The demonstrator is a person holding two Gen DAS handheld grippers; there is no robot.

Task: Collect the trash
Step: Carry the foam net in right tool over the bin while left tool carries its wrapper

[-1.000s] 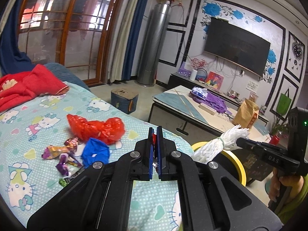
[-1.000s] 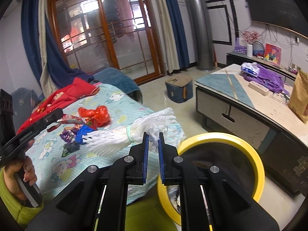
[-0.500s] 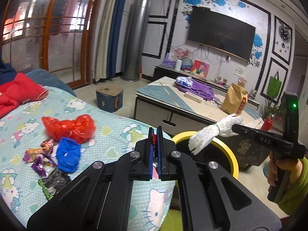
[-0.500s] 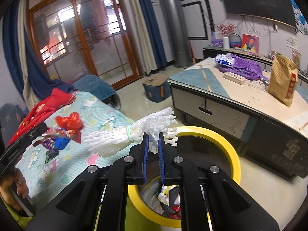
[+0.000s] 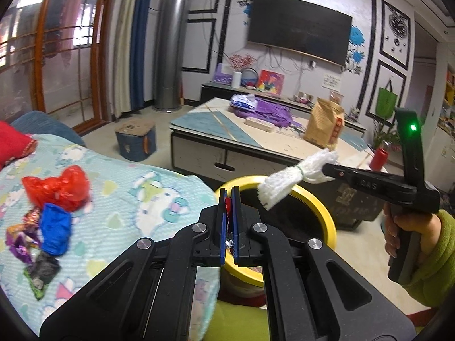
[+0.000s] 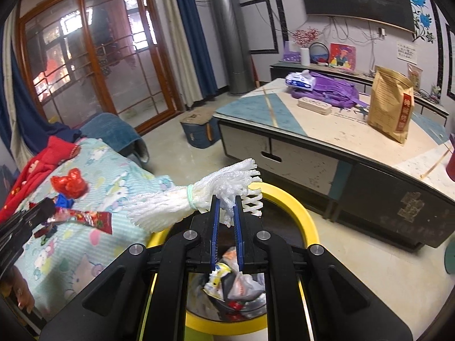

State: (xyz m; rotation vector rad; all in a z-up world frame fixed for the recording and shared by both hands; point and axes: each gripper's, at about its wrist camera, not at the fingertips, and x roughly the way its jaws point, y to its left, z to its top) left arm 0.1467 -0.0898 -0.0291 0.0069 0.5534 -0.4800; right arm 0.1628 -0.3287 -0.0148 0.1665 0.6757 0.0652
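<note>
In the right wrist view the right gripper (image 6: 226, 207) sits at lower centre of the frame, its 2 blue-edged jaws clamped on one end of a white foam net (image 6: 199, 196), a bundle tied with a pale green band that sticks out to the left of the jaws. Directly beneath it, filling the lower centre, is the yellow-rimmed trash bin (image 6: 295, 207), with crumpled wrappers and plastic visible inside. In the left wrist view the same white foam net (image 5: 295, 174) appears at right of centre, hanging over the far rim of the yellow-rimmed trash bin (image 5: 327, 221), held out by the right gripper (image 5: 327, 170) from the right edge of the frame, with the person's green-sleeved hand on its handle. The left gripper (image 5: 229, 196) occupies the lower centre of that view, its jaws nearly together and pinching a thin red wrapper (image 5: 227, 204); seen from the right wrist camera, that red wrapper (image 6: 91, 218) juts out at centre left. More trash lies on the cartoon-print blanket (image 5: 136, 199) at the left of the frame: a red plastic bag (image 5: 57, 187), a blue scrap (image 5: 55, 233) just below it, and several small candy wrappers (image 5: 22, 241) beside that. A coffee table (image 5: 216, 125) holding a brown paper bag (image 5: 322, 128) stands at upper centre.
</note>
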